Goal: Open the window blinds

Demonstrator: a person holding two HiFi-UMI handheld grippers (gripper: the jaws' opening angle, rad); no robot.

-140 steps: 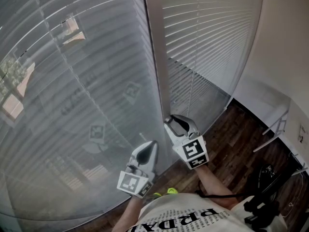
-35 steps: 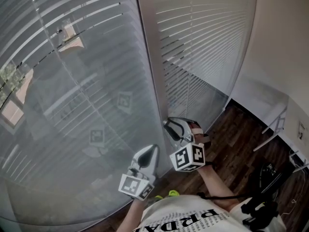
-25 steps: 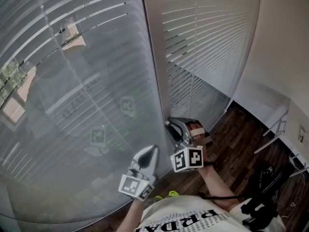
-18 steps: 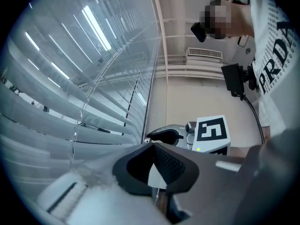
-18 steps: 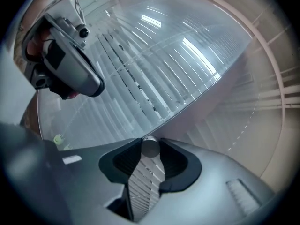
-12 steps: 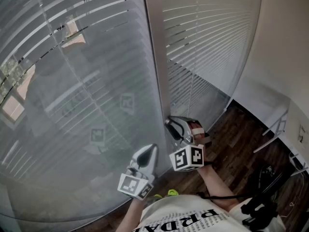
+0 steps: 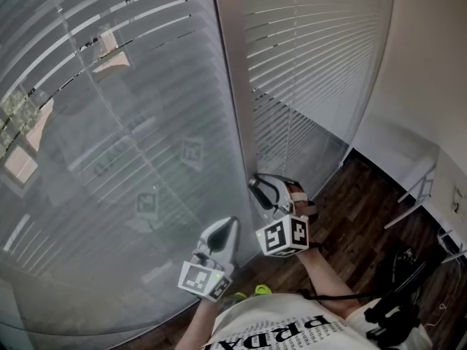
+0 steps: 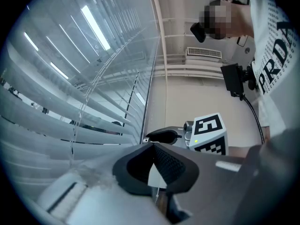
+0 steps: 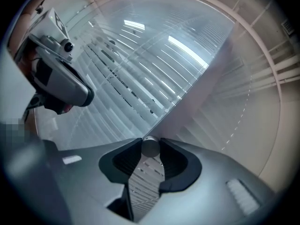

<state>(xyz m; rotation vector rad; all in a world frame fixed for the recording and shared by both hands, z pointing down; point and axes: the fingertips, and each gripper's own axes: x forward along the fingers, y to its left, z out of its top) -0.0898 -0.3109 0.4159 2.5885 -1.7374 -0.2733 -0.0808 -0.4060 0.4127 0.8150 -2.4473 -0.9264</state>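
Note:
Two white slatted blinds hang side by side, the left blind (image 7: 109, 122) and the right blind (image 7: 314, 57), with a pale frame post (image 7: 237, 115) between them. My right gripper (image 7: 257, 188) sits at the foot of that post, shut on the round end of the tilt wand (image 9: 150, 146). My left gripper (image 7: 222, 226) is just below and to the left, close to the left blind. Its jaws are shut with a thin white cord (image 8: 156, 184) running between the pads. In the left gripper view the right gripper (image 8: 161, 136) shows beyond the left gripper (image 8: 153, 148).
Dark wood floor (image 7: 365, 217) lies to the right. A white wall (image 7: 430, 71) and a white ledge (image 7: 408, 166) bound that side. Black camera gear and cables (image 7: 398, 297) lie at lower right. The left gripper (image 9: 61, 86) shows at upper left of the right gripper view.
The right gripper has rolled on the wand since the earliest frame, its marker cube turning and the hand coming into view. The left blind's upper slats show wider gaps. The left gripper stayed put.

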